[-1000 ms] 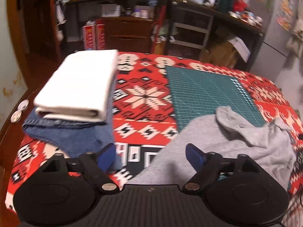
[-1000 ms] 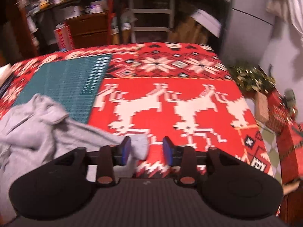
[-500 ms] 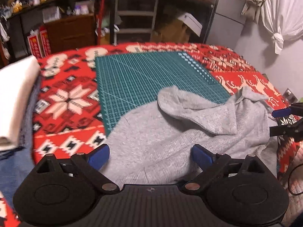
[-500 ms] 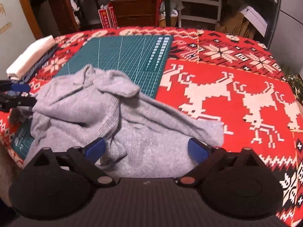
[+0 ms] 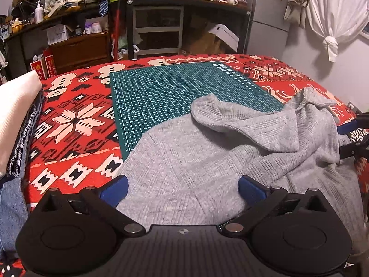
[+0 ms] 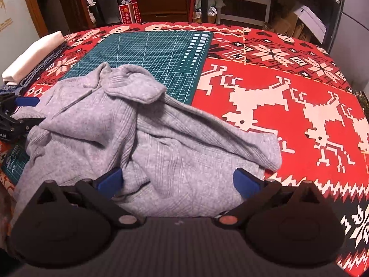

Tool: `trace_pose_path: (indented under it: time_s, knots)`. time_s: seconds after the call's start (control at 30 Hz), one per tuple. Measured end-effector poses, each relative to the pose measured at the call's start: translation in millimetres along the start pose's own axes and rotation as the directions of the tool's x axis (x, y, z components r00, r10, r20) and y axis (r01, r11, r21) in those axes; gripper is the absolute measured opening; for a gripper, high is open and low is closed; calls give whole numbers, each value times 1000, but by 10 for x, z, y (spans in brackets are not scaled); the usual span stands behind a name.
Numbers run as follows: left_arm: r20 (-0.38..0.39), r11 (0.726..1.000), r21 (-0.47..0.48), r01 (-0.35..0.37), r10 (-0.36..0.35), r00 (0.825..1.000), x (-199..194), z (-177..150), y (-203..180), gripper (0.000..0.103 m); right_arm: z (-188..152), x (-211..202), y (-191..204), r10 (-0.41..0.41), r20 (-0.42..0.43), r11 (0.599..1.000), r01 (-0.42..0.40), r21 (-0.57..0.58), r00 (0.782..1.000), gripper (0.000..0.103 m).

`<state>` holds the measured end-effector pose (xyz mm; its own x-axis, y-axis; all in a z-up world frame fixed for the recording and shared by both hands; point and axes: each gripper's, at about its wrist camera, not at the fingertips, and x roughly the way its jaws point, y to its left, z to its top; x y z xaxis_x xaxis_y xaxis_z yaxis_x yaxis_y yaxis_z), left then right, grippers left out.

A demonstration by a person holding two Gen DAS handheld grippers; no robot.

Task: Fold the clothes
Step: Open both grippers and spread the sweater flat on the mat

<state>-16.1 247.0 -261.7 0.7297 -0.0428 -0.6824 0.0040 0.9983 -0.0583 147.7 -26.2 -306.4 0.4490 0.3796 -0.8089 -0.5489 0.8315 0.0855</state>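
A grey ribbed sweater (image 5: 207,157) is seen crumpled on the desk (image 6: 288,87), lying partly over the green cutting mat (image 5: 175,92) and partly on the red patterned cloth, with one sleeve flopped across the body and the hem bunched up. The left gripper (image 5: 182,185) is held over its near edge with the fingers spread wide and nothing pinched. Same deal for the right gripper (image 6: 176,180), spread wide over the sweater's other side, nothing gripped; a folded white and denim stack (image 5: 16,106) is parked off to the left.

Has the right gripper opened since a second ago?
Yes. The right gripper now stands wide open over the grey sweater; earlier its fingers were nearly closed.
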Motion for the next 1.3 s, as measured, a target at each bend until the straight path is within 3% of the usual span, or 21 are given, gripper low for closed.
trace_pose_path:
  time_s: [0.3,0.53,0.73,1.0,1.2,1.3]
  knots:
    - [37,1000,5,-5,4,999,-11,-57,-8,103,-48,-21,32,-30,26,999,29,33,999,103]
    - [-52,1000,1,30,-30,998,-5,85,56,101,-151,-57,51,-29,63,1000,29,2,998,103]
    - [-87,997,0,83,-82,993,-135,210,174,76,-109,-72,22,-11,42,1000,10,13,999,103]
    - [-62,986,85,144,-139,988,-230,679,256,60,-55,-359,-140,8,74,999,-11,43,997,102]
    - [-56,953,211,217,-210,976,209,1038,207,43,19,-510,-318,-31,93,998,27,51,995,89]
    - [-114,929,275,246,-223,968,513,1094,116,38,35,-543,-390,-46,98,997,40,63,994,88]
